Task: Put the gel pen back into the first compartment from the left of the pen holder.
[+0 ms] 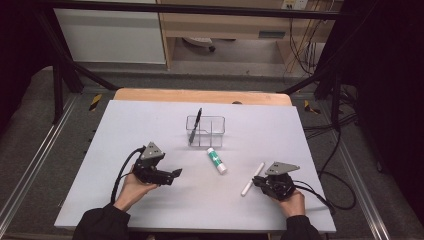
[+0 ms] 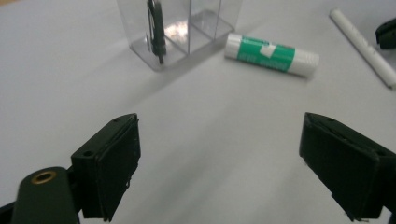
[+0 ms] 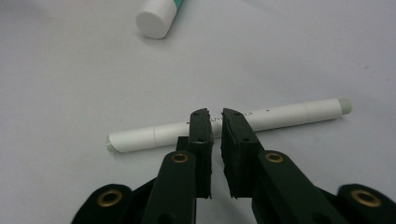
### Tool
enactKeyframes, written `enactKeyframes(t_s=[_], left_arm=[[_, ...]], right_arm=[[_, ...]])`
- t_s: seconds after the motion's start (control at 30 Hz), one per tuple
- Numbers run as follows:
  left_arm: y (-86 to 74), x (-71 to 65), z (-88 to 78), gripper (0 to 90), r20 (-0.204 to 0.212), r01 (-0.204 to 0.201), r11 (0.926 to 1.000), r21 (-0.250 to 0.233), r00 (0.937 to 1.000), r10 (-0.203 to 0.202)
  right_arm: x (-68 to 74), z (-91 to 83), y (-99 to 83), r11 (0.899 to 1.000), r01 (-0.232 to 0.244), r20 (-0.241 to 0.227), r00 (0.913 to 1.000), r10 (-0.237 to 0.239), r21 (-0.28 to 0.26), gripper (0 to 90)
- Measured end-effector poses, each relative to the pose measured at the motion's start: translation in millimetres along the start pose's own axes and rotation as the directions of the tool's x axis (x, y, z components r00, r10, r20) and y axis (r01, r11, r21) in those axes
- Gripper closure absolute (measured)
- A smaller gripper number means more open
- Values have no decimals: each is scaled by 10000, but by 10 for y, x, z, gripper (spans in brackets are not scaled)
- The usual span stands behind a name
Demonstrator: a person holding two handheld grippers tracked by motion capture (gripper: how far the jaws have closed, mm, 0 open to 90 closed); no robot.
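White and slim, lying slantwise on the pale table (image 1: 150,120) at the near right: the marker pen (image 3: 289,114), flat on the sheet, well apart from the clear divided box (image 1: 218,131) at the far middle. Black pen (image 1: 195,125) standing tilted in that box's left compartment; green-and-white glue stick (image 1: 216,160) lying between box and marker.

Risk first. Likely to roll or skid away if nipped off-centre, the barrel being round and smooth on a slick sheet. Could also tip nose-down once lifted, if caught by the very tips alone. Might knock the glue stick on the way to the box, since that lies on the straight line there. Could clip the box's thin wall and shove it, light and unanchored as it looks.

Right gripper (image 3: 215,114): jaws drawn almost together, a bare slit between the pads, tips set at the marker's middle. Hard to tell from this angle whether really pinching the barrel or merely resting against it.

Left gripper (image 2: 219,121): jaws spread wide, nothing between them, low over bare table at the near left, pointed toward glue stick and box.
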State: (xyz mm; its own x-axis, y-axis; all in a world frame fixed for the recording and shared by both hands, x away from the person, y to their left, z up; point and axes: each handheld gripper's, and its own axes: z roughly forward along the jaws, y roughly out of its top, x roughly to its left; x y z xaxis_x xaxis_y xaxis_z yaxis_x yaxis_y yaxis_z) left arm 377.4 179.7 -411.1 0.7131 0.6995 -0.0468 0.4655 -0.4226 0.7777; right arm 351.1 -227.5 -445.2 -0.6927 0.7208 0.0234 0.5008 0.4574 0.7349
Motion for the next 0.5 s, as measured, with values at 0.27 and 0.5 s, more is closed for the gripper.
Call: enactKeyframes(t_s=[0.27, 0.5], left_arm=[[-129, -86, 98, 111, 183, -53, 9990, 448, 9998, 45], [-138, -172, 170, 107, 217, -275, 9965, 788, 9994, 259]], right_arm=[[-3, 20, 7, 9997, 238, -7, 9997, -238, -70, 900], [2, 63, 26, 9994, 349, -85, 9994, -350, -54, 900]])
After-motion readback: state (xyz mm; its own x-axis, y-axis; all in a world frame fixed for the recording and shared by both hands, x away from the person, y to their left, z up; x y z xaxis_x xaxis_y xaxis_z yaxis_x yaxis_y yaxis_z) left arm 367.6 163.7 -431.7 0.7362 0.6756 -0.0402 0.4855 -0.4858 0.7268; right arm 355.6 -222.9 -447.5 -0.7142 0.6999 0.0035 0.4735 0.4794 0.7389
